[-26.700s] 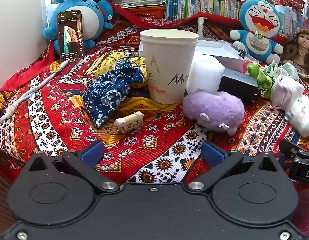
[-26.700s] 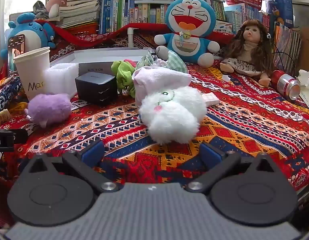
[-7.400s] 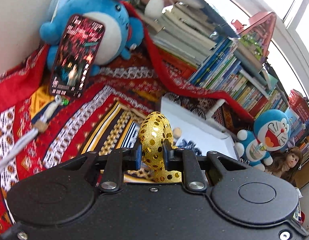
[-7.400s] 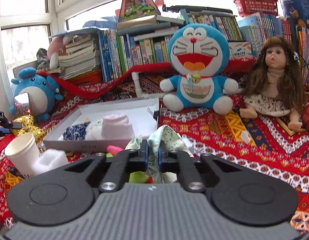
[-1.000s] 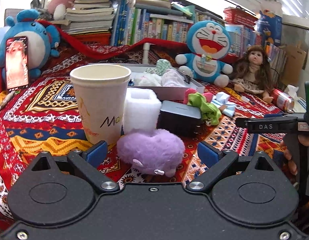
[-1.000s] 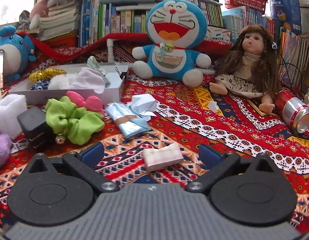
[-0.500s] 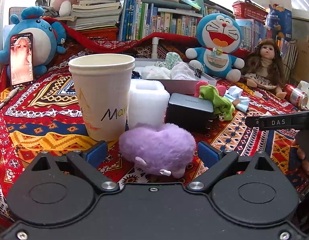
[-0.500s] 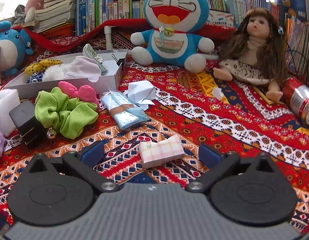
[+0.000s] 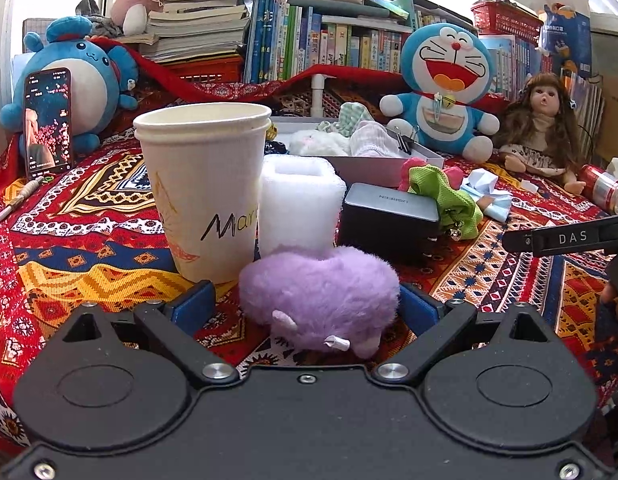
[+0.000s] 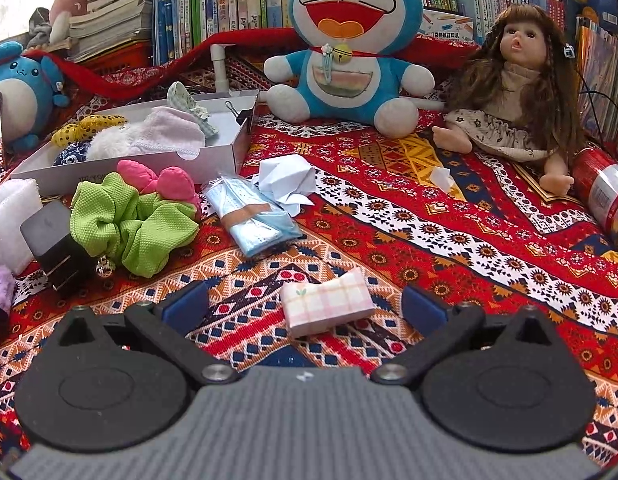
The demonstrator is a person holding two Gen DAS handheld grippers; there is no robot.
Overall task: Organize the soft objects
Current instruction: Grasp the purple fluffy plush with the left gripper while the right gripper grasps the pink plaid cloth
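both fingers spread, left gripper (image 9: 301,308) flanking purple plush (image 9: 319,294), right gripper (image 10: 305,306) flanking plaid packet (image 10: 326,304), cup (image 9: 201,190) close left

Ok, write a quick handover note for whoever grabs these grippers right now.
Left hand-held gripper: open, straddling the purple plush, not closed.
Right hand-held gripper: open, around the pink plaid packet.
Done: white plush, pink cloth, gold scrunchie and blue pouch lie in the grey tray.
Left: purple plush, green scrunchie, pink scrunchie.

Patterned cloth (image 10: 449,240) under purple plush (image 9: 321,296)
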